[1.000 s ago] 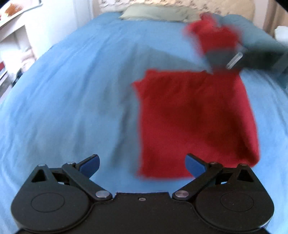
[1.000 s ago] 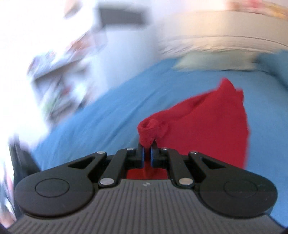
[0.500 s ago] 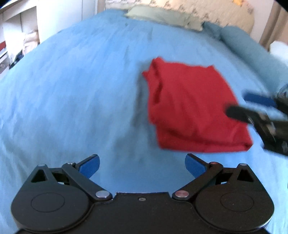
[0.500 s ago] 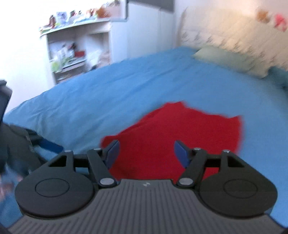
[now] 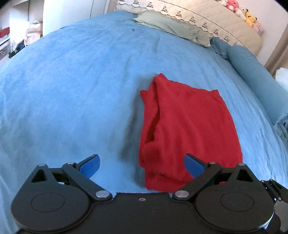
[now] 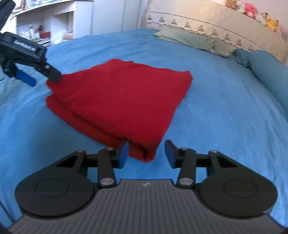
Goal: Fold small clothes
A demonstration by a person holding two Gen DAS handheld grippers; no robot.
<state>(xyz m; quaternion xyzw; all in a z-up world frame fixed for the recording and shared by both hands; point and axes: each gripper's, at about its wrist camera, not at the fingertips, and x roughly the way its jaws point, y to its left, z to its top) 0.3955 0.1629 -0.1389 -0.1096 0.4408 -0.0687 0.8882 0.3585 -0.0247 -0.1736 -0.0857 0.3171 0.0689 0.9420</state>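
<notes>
A red garment [image 5: 187, 124] lies folded over on the blue bed cover [image 5: 72, 90]. It also shows in the right wrist view [image 6: 122, 100]. My left gripper [image 5: 142, 165] is open, with its jaws over the garment's near left corner. My right gripper [image 6: 146, 153] is open, its jaws on either side of the garment's near corner and not closed on it. The left gripper also shows at the far left of the right wrist view [image 6: 34, 73], beside the garment's far corner.
A green pillow [image 5: 171, 27] and a quilted headboard [image 5: 207, 19] with plush toys [image 5: 248, 14] lie at the far end. A blue bolster [image 5: 255, 75] runs along the right side. White shelves [image 6: 45, 27] stand beyond the bed's left edge.
My right gripper let go of the red garment's raised part, which now lies folded over the rest. Both grippers have come closer to the garment's near edge.
</notes>
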